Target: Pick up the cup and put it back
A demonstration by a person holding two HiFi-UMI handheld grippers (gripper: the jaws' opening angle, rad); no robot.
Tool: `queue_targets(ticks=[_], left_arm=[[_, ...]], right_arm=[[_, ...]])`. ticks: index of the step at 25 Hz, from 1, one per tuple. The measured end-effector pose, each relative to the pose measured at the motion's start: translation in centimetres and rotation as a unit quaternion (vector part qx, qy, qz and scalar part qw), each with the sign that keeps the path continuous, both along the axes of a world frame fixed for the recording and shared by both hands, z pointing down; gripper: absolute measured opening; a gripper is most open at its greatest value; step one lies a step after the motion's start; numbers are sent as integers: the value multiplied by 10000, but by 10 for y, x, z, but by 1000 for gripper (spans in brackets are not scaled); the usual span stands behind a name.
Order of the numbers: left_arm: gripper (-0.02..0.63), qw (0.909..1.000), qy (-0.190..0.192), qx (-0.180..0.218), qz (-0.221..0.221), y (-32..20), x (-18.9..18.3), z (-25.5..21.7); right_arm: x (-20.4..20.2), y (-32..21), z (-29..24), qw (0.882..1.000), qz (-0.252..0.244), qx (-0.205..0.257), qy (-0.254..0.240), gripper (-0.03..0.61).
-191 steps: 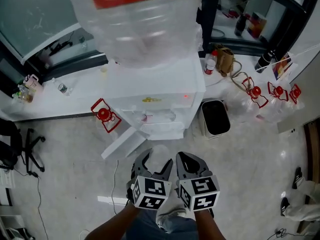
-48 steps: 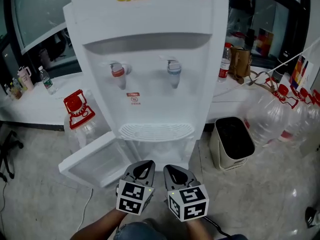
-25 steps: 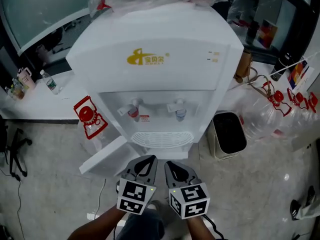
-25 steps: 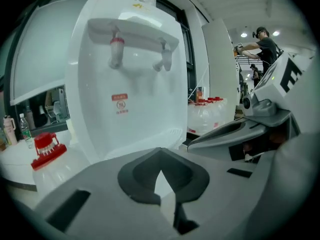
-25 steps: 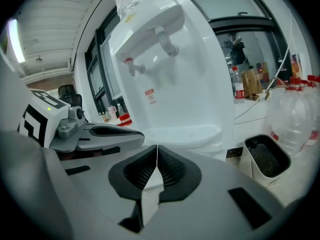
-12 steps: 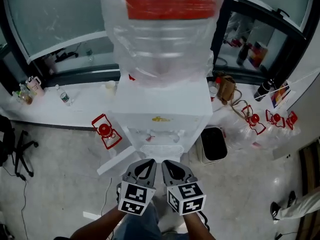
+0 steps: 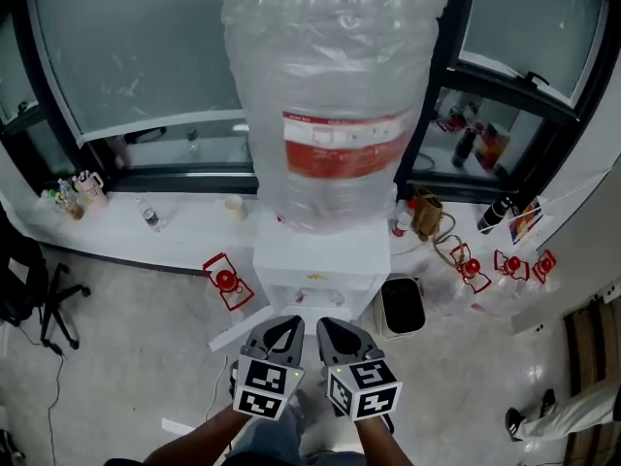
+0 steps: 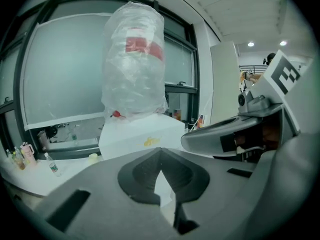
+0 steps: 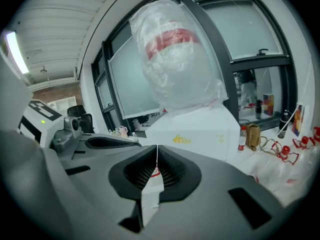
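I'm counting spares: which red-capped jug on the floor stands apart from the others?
The lone jug left of the water dispenser; the other three cluster together on its right, beyond the dark bin.

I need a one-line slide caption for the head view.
Left gripper and right gripper, both shut, face a white water dispenser carrying a large plastic-wrapped bottle.
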State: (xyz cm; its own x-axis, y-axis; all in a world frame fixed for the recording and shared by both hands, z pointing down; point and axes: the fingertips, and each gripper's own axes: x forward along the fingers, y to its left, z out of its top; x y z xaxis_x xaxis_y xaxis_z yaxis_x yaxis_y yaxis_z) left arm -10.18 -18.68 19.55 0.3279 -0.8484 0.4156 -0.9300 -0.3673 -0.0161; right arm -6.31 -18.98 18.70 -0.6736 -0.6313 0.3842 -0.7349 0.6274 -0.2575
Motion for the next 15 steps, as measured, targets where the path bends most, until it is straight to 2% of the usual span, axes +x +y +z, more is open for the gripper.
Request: queue_targets(ticks=[7,10,15], left_arm=[[12,9999,6,108,101,0,7,-64],[12,9998,107,123,119,4,7,-79],[12,9997,88,139,207,4,1,-87]], right_arm=[[1,4,-63,9999,76,136,59,21],[4,6,-78,9994,199,235,130,21],[-3,8,-84,9996,248,152,72,21]])
